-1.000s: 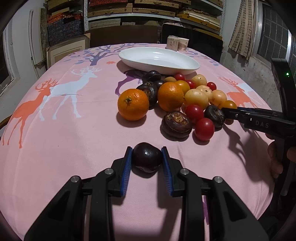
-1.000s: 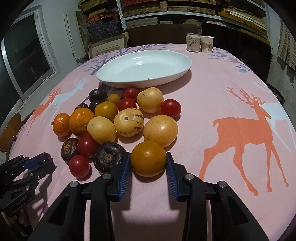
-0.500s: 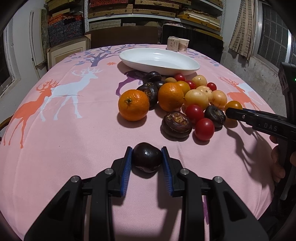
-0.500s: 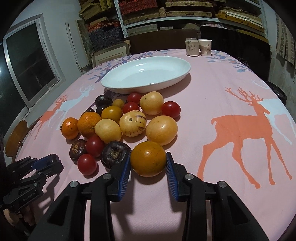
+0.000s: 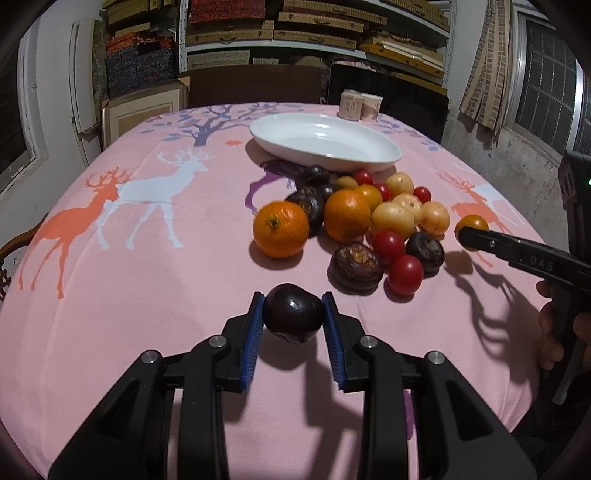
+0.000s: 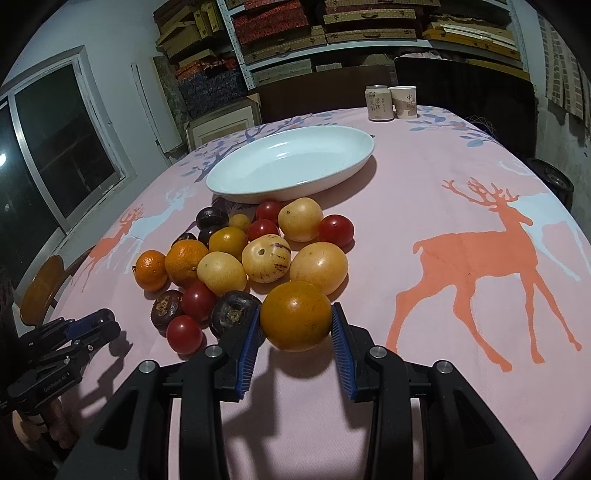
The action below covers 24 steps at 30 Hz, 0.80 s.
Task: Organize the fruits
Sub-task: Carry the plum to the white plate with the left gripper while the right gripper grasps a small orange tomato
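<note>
The left gripper (image 5: pixel 293 319) is clamped on a dark purple fruit (image 5: pixel 293 318), its blue pads pressing both sides, and holds it above the pink deer-print tablecloth (image 5: pixel 147 295), near the front edge and well apart from the main pile. The right gripper (image 6: pixel 297 323) is clamped on an orange-yellow fruit (image 6: pixel 295 320) in the same way, just in front of the pile; whether that fruit rests on the cloth or is raised slightly cannot be told. Seen from the right wrist, the pile (image 6: pixel 251 254) lies between the grippers and the white oval dish (image 6: pixel 291 162): two oranges at its left, pale yellow fruits in the middle, red cherry tomatoes scattered through it, and dark brown wrinkled fruits at its near-left edge. The dish sits farther back, just beyond the pile, and holds no fruit. A can (image 6: pixel 377 102) and a paper cup (image 6: pixel 404 101) stand side by side at the far edge of the table. Shelves stacked with boxes (image 6: pixel 332 22) fill the back wall.
</note>
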Available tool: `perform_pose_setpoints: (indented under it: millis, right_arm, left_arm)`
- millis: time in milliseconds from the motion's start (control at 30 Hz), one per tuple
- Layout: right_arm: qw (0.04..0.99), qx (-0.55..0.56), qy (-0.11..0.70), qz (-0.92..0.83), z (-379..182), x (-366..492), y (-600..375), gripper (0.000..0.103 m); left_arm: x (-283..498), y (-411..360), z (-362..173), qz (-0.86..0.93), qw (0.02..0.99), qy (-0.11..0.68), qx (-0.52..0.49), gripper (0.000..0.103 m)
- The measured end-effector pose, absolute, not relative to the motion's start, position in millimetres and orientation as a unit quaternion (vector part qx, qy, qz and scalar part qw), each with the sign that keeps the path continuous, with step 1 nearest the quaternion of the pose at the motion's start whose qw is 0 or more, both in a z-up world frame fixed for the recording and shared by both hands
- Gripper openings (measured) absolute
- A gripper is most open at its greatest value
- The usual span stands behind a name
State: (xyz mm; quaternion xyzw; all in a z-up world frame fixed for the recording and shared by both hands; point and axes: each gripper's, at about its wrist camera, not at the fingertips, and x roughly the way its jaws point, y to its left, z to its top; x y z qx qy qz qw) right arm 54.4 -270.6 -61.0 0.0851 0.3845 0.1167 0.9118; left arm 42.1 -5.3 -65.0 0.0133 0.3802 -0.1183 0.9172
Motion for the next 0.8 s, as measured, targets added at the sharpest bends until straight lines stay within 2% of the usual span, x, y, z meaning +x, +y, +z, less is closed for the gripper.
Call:
perform_pose_setpoints:
  millis: [300, 500, 667, 800]
  right_arm:
    - [0.924, 0.079, 0.351, 0.132, -15.2, 64.8, -278.2, 0.038]
    - [0.923, 0.081, 0.351, 0.132, 7.2, 121.1, -284.0, 0.038]
    - [0.908, 0.081, 0.389, 0.131, 1.6, 202.0, -280.0, 0.038]
    - [0.895, 0.078, 0.424, 0.115, -23.3, 261.7, -274.5, 0.038]
  left_arm:
    - [61.4, -9.7, -24.2, -0.141, 0.924, 0.356, 0.014, 0.031]
    - [120.9, -32.8, 6.9, -0.154, 0.931, 0.331, 0.031, 0.031]
    - [208.1, -65.9, 8.2, -0.161, 0.920, 0.355, 0.044, 0.031]
    - [284.2, -77.1, -23.9, -0.133, 0.895, 0.424, 0.029, 0.031]
